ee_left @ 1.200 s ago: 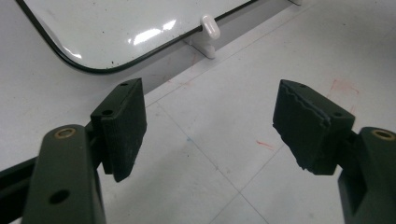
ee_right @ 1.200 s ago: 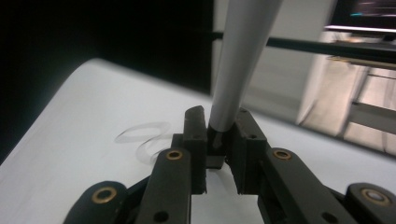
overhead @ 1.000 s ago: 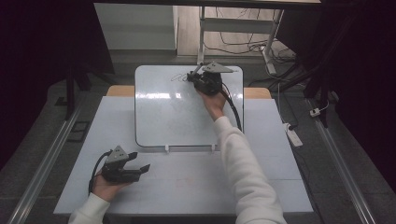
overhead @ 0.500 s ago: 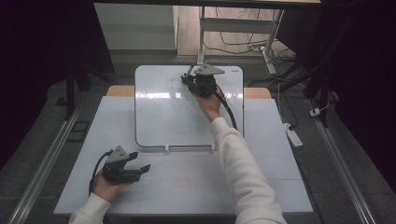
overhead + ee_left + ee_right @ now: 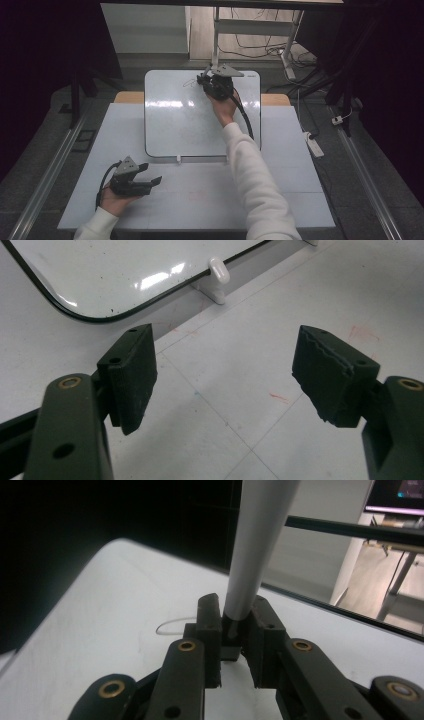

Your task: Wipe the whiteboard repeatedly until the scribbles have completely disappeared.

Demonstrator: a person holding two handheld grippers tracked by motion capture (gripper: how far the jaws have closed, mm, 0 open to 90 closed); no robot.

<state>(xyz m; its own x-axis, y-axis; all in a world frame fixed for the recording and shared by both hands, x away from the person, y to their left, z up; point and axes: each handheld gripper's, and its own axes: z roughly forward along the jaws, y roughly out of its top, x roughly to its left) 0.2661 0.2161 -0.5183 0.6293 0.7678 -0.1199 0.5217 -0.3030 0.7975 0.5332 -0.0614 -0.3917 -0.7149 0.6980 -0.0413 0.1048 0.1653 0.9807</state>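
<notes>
A white whiteboard (image 5: 175,125) lies on the far half of the table. My right gripper (image 5: 206,80) is over its far edge, shut on a grey-white marker (image 5: 250,555) that rises from between the jaws (image 5: 235,605). A thin scribbled line (image 5: 189,82) sits on the board just left of that gripper, and in the right gripper view it is a small loop (image 5: 170,626). My left gripper (image 5: 151,173) rests in a hand near the table's front left. It is open (image 5: 225,370) with nothing between its pads, and points towards the board's near corner (image 5: 100,275).
The white table top (image 5: 200,200) has faint red marks (image 5: 280,397). A small white clip (image 5: 178,160) holds the board's near edge. A power strip (image 5: 312,142) lies on the floor at the right. Metal rails run along both sides of the table.
My right gripper has shifted a little to the left along the board's far part with the marker in it. The left gripper has stayed put.
</notes>
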